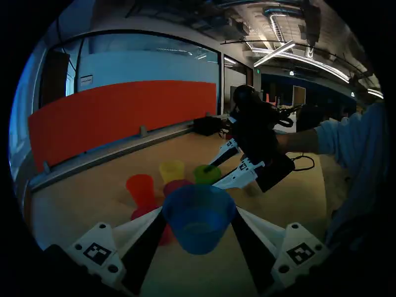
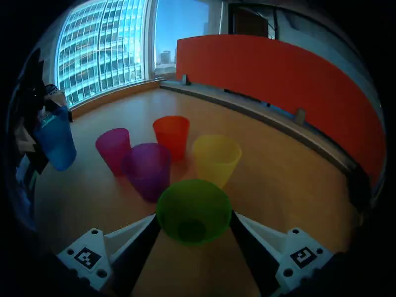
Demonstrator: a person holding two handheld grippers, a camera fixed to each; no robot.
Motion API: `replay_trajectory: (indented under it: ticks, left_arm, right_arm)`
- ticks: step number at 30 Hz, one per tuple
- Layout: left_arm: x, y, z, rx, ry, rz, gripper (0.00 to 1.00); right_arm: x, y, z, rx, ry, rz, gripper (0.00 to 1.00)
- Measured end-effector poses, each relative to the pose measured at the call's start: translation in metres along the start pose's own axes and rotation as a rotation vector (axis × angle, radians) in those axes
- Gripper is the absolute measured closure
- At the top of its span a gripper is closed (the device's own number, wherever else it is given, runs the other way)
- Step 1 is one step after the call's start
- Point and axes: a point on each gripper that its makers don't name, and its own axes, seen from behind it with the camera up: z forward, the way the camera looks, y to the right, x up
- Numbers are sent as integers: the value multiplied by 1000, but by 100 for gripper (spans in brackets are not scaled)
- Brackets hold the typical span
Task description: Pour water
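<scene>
My left gripper (image 1: 198,218) is shut on a translucent blue cup (image 1: 199,225), held upright; a pale patch low inside it may be water. My right gripper (image 2: 194,218) is shut on a green cup (image 2: 194,210), which looks empty. In the left gripper view the right gripper (image 1: 213,174) and the green cup (image 1: 207,173) sit just beyond the blue cup, with a sleeved arm (image 1: 346,138) behind. In the right gripper view the blue cup (image 2: 55,138) hangs at the far left.
On the wooden table (image 2: 277,183) stand a purple cup (image 2: 147,168), a magenta cup (image 2: 114,148), a red cup (image 2: 171,134) and a yellow cup (image 2: 216,158), clustered ahead of the green one. An orange wall panel (image 2: 297,74) runs along the table's far edge. Black gear (image 1: 208,124) sits at the back.
</scene>
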Motion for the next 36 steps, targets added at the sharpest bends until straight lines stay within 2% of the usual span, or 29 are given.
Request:
replay_trajectory:
  ticks: [2,6,14,23,36]
  left_arm:
    - [0,0,-2,1,1,-1,13]
    - [1,-1,-4,3,5,-3,13]
    - [4,-5,-7,14,19,-7,13]
    - [12,-10,-12,29,49,-17,13]
    - [21,-18,-18,65,87,-18,13]
  right_arm:
    - [0,0,2,0,1,2,0]
    - [1,-1,3,4,5,7,9]
    - [11,1,0,-5,43,22,10]
    - [33,1,-23,-18,106,9,10]
    - [73,-20,-66,-39,270,-19,10]
